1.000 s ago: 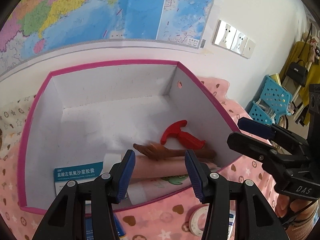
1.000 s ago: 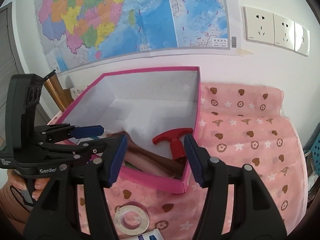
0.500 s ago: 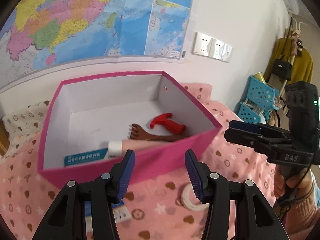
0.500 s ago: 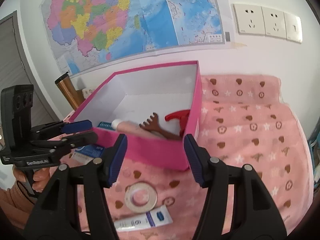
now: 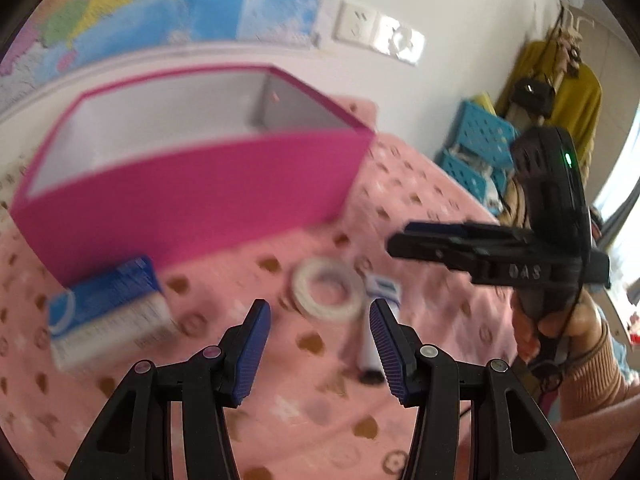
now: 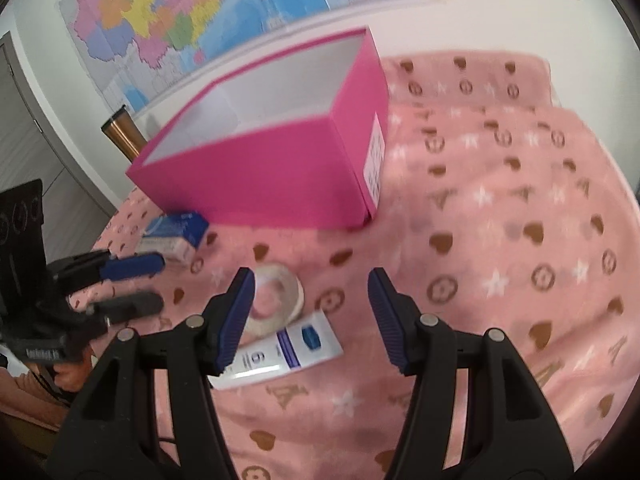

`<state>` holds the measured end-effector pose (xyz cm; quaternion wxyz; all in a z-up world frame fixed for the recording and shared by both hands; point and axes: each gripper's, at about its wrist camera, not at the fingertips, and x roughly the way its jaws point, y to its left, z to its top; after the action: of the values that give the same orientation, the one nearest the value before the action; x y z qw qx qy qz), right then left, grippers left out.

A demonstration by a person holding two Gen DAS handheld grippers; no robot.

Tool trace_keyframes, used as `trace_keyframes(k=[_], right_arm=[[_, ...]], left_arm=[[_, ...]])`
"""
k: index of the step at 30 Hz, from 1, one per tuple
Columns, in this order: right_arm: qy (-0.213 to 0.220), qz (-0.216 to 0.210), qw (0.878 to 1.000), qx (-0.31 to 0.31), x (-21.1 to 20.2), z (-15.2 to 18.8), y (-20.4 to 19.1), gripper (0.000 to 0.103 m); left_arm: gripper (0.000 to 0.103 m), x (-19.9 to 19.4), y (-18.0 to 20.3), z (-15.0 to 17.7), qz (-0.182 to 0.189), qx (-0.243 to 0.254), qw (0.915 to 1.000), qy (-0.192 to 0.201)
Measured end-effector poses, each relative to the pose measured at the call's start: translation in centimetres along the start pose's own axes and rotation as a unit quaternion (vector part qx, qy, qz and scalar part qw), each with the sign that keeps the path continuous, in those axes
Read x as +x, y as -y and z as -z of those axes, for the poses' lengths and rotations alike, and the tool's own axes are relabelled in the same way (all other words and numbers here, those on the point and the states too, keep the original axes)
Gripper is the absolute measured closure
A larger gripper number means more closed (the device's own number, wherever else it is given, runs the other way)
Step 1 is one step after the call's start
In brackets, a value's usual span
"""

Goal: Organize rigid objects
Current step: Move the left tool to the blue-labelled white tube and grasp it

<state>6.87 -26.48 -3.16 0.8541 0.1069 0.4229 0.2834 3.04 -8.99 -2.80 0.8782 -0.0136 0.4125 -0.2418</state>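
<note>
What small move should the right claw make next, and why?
Probably ease the right claw down over the white tube and close on it. Its jaws stand open and empty, with the tube on the pink cloth just below and between them. The tape roll beside it and the blue carton also lie outside the pink box.

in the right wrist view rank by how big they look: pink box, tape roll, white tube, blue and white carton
1. pink box, by far the largest
2. white tube
3. blue and white carton and tape roll look alike; the left pad hides part of the roll, so no ranking between them.
</note>
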Motion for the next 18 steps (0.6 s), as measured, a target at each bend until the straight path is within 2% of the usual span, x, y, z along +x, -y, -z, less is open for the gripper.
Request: trace_keyframes(k=[4,14,15,17,18], right_arm=[[-0.017,-0.004,1.000,0.005,0.7,1.0,0.4,0.043],[-0.032,-0.015,0.999,0.003,1.9,1.8,0.0,0.043],[-0.034,-0.015,0.999,0.002,2.0,1.9,-0.1,0.043],[-0.036,-0.017,0.999,0.000,2.1,2.1,-0.2,0.043],[-0.037,-0.018,0.999,-0.001,2.1,2.2,-0.3,0.043]], left_arm=[[0.051,1.2,0.7,1.6,0.031,-0.010,0.9990,-0.032],[0.052,1.4,1.2,4.4,0.053,-0.038,0.9959,-0.063],[0.054,1.3,1.2,4.5,0.051,-0.038,0.9960,-0.063],[0.070,1.3,1.3,4.6,0.044,-0.043,0.9961,-0.064],[0.072,1.3,1.2,4.6,0.045,-0.045,0.9959,-0.065]])
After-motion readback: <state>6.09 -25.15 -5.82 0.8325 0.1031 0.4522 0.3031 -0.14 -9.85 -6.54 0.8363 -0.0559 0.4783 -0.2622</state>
